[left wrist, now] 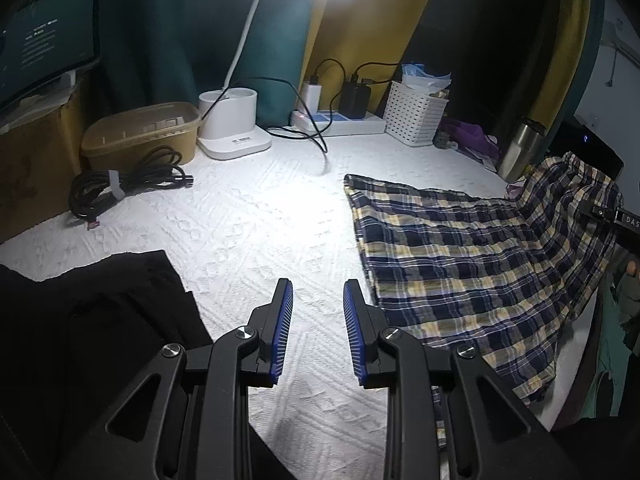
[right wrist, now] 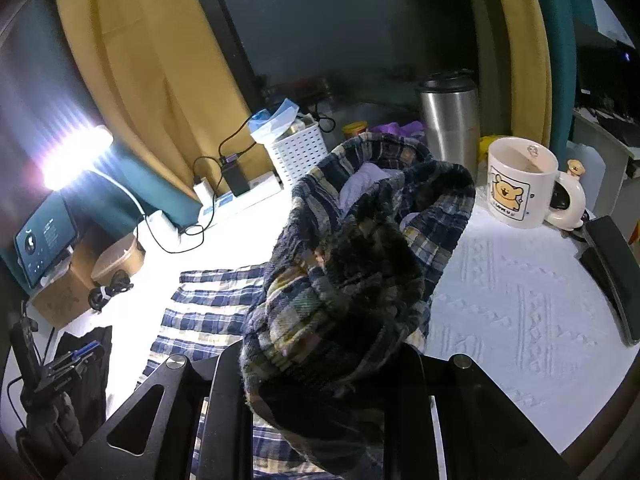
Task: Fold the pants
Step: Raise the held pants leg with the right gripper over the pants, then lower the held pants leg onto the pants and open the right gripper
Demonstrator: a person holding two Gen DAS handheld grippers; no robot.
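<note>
Left wrist view: the plaid pants (left wrist: 472,256) are seen spread over the white textured tabletop (left wrist: 248,216) in the right half of the frame, one end lying flat toward the centre and the other end drawn up off the surface at the far right edge. That raised end is carried by the right tongs (right wrist: 332,344), of which only a dark body part shows at the right edge here. The lift is judged to serve the fold: one end is raised so that it can be brought over the flat part.

The left tongs (left wrist: 318,332) are seen at the bottom centre, tilted downward over bare tabletop, with the blue pads (left wrist: 282,328) standing apart and nothing between them. They are placed just beside the near left edge of the pants, apparently to be ready to take or pin that edge. A black garment (left wrist: 100,312) lies at the lower left, apart from the pants.

From the right wrist view, a bunched wad of plaid cloth fills the centre and hides the fingertips; the tongs are judged to be pinching it, since the fabric hangs from them, clear of the surface. Behind it, at the upper right, a steel tumbler (right wrist: 450,120) and a bear mug (right wrist: 524,184) stand near the raised cloth, so a careless swing could knock them.
</note>
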